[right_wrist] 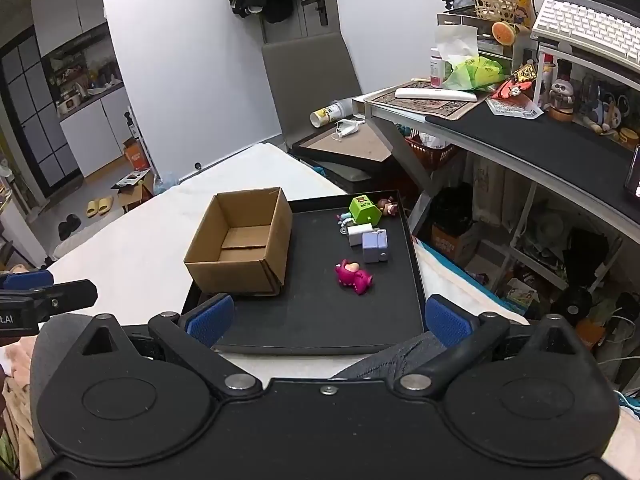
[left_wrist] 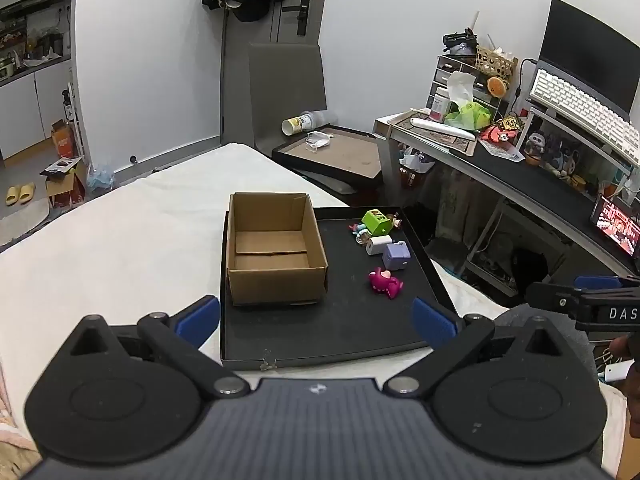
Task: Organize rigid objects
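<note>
A black tray [left_wrist: 340, 332] lies on a white bed [left_wrist: 120, 240], and everything for the task sits on it. On the tray's left side stands an open cardboard box [left_wrist: 276, 248], upright, with nothing visible inside but its own bottom flaps. The toys are grouped on the tray's right side, apart from the box: a green cube [left_wrist: 377, 222] at the far end, tilted on an edge, with small figures [left_wrist: 396, 220] just beside it that are too small to make out; a white block [left_wrist: 378, 245] nearer; a lilac cube [left_wrist: 396, 255] touching or just beside that block; and a pink figure [left_wrist: 385, 283] lying on its side, nearest of all, a little apart from the rest.

The left claw [left_wrist: 318, 320] hangs above the tray's near edge with its blue pads spread wide apart — nothing between them. The right claw [right_wrist: 328, 318] hangs likewise over the near edge, pads wide apart and holding nothing.

Beyond the bed, to the right, a cluttered desk [right_wrist: 520, 136] carries a keyboard [right_wrist: 588, 28] on a riser and a green bag [right_wrist: 476, 74]. A grey chair [right_wrist: 312, 80] stands behind the bed.
</note>
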Demonstrator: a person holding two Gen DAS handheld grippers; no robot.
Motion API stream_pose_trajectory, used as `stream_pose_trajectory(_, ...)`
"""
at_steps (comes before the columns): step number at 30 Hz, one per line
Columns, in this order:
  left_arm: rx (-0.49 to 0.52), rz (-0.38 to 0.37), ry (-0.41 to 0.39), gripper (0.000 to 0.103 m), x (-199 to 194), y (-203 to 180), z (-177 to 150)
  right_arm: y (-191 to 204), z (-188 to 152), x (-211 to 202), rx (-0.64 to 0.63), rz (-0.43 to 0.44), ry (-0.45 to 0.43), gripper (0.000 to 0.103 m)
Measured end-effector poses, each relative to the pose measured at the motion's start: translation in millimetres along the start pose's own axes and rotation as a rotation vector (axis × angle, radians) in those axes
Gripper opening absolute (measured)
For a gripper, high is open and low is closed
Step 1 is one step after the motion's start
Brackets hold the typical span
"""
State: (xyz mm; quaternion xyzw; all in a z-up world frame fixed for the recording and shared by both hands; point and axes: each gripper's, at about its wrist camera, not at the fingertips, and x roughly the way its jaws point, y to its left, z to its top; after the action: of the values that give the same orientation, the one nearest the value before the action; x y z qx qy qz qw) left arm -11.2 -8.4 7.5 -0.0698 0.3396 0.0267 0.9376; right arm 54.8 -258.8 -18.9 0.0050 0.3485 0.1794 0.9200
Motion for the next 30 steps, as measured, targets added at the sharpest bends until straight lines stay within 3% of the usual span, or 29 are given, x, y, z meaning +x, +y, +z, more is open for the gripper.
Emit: stream_pose_trajectory(30,0.004,-0.001,-0.002,0.101,-0.7,1.4,-3.6,-0.3,-1.1,0.2,-0.017,-0.023,-0.003,0.103)
